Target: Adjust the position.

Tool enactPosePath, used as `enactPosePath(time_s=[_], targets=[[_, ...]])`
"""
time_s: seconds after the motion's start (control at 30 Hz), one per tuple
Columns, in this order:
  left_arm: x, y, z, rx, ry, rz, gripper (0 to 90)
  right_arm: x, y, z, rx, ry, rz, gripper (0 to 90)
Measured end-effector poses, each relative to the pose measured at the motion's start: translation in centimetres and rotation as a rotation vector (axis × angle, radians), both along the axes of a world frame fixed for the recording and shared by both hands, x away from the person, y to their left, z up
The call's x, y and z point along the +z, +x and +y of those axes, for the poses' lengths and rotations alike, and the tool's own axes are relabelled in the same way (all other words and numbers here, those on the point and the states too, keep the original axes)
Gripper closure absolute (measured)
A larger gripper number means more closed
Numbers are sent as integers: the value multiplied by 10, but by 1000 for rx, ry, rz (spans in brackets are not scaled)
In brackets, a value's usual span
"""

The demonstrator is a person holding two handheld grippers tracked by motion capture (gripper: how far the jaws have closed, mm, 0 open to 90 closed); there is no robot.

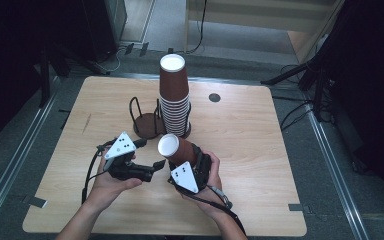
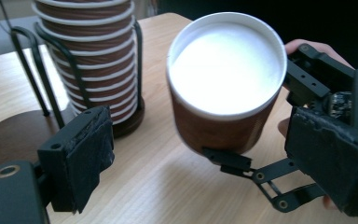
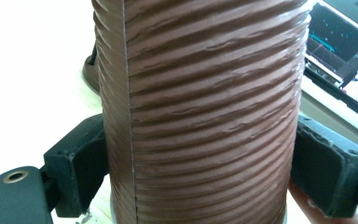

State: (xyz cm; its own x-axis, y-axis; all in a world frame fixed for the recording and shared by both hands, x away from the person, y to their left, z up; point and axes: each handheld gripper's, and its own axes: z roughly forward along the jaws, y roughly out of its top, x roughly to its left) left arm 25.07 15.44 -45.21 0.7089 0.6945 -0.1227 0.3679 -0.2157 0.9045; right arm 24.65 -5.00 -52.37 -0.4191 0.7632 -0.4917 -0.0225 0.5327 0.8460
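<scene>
In the high view, the right gripper (image 1: 182, 156) is clamped on a single brown paper cup (image 1: 176, 149), which lies tilted on its side above the tabletop (image 1: 260, 150), a little nearer the near edge than the middle, its white base turned up and to the left. The left gripper (image 1: 152, 165) sits just beside it on the left, with its jaws apart and pointing at the cup, nothing between them. Behind the two, toward the far edge, a tall stack of cups (image 1: 175, 95), upside down, stands in a black wire holder (image 1: 182, 131); a second wire holder (image 1: 145, 120), with no cups in it, stands touching or just beside it on the left. A small dark round cap (image 1: 214, 97) lies on the tabletop near the far edge, well apart from the rest. That makes two holders, one stack and one loose cup. In the left gripper view, the left gripper (image 2: 214, 172) has its two black padded jaws spread wide, and the paper cup (image 2: 223, 93) hangs beyond them, not touched by either pad, its white base facing the camera; the right gripper (image 2: 261, 175) grips it from below and from the right. The stack of cups (image 2: 95, 56) in its holder stands at the upper left, near the cup but apart from it. In the right gripper view, the right gripper (image 3: 200, 168) presses both pads against the ribbed brown wall of the paper cup (image 3: 205, 107), which stands squarely between them.
</scene>
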Motion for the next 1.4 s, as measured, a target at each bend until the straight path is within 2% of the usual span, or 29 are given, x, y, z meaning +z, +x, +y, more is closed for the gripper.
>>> enactPosePath(time_s=[0.2, 0.27, 0.47, 0.63, 0.83, 1.17, 1.4], targets=[[0, -1, -4, -33, 13, 7, 88, -2, -5, 5, 43, -60, -41, 122], [-1, -1, -6, -37, 23, 5, 125, -2, -7, 7, 54, -66, -45, 122], [-1, -1, -7, -57, 25, 23, 138, -4, -12, 11, 88, -100, -69, 122], [-2, 0, -8, -65, 15, 46, 153, -5, -14, 12, 102, -109, -74, 121], [-2, 0, -7, -71, 2, 60, 223, -6, -15, 12, 114, -129, -87, 121], [-3, 2, -6, -78, -2, 87, 213, -6, -17, 13, 131, -164, -118, 120], [-3, 2, -7, -75, -5, 89, 212, -7, -18, 14, 137, -171, -125, 120]])
